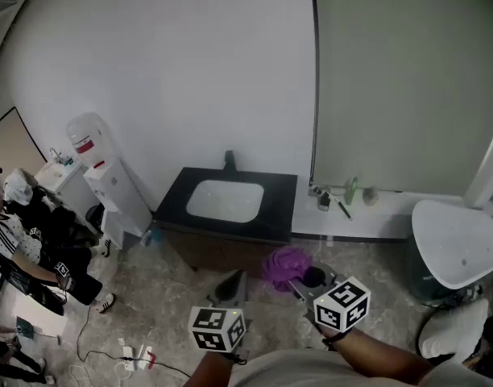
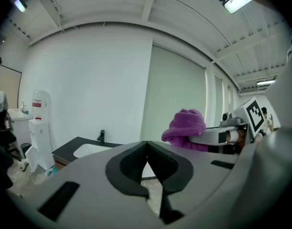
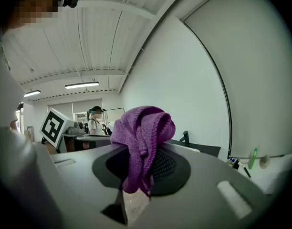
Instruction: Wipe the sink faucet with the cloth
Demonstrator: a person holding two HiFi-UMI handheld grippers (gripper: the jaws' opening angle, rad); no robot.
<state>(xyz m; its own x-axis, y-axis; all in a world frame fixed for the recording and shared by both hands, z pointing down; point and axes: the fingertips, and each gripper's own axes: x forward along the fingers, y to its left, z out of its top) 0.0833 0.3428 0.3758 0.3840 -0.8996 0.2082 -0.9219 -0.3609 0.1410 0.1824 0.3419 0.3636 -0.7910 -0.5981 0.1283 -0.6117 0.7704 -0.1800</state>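
Right tool [image 3: 136,173]: clamped on the purple cloth [image 3: 142,132], well in front of the sink [image 1: 226,200].
Cloth: bunched lump above the jaw tips, tail hanging down between them.
Left tool [image 2: 147,170]: jaws together, empty, also before the sink.
Faucet [image 1: 229,160]: black, upright at the sink's back edge.

No text, brand or number is legible in any view. Head view, ten o'clock: the red label [image 1: 84,146] on the water bottle [image 1: 86,131] is too small to read. Six o'clock: the left marker cube [image 1: 217,327] and right marker cube [image 1: 341,303] bear only black-and-white square patterns.
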